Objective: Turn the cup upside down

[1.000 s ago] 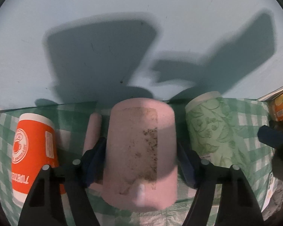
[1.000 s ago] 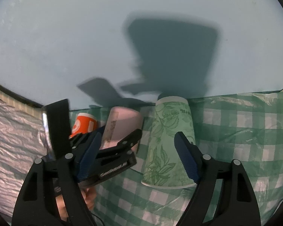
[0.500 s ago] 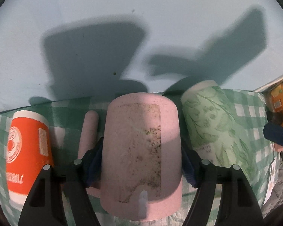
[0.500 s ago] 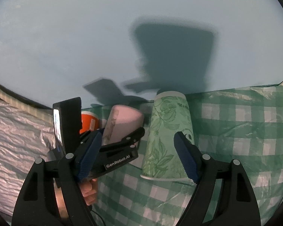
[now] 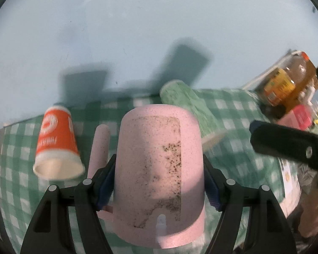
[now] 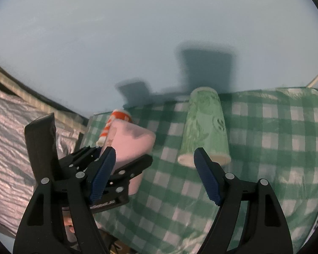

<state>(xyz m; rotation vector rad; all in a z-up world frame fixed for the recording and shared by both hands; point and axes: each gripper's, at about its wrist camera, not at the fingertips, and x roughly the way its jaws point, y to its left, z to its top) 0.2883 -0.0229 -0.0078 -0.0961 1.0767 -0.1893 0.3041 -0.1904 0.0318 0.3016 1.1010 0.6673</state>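
My left gripper (image 5: 159,182) is shut on a pink speckled mug (image 5: 159,169), bottom end pointing away, held above the green checked cloth (image 5: 233,127); its handle (image 5: 99,148) sticks out on the left. The mug also shows in the right wrist view (image 6: 129,144), tilted in the left gripper. My right gripper (image 6: 154,175) is open and empty, a short way in front of an upside-down green leaf-pattern paper cup (image 6: 205,127).
An upside-down orange paper cup (image 5: 55,141) stands left of the mug. The green paper cup (image 5: 186,105) stands behind it to the right. A bottle of amber liquid (image 5: 288,82) is at far right. A pale blue wall is behind the table. Silver foil (image 6: 10,137) lies at left.
My left gripper has lifted and tilted back with the pink mug; the other cups now appear lower and leaning. My right gripper has drawn back slightly from the green cup.
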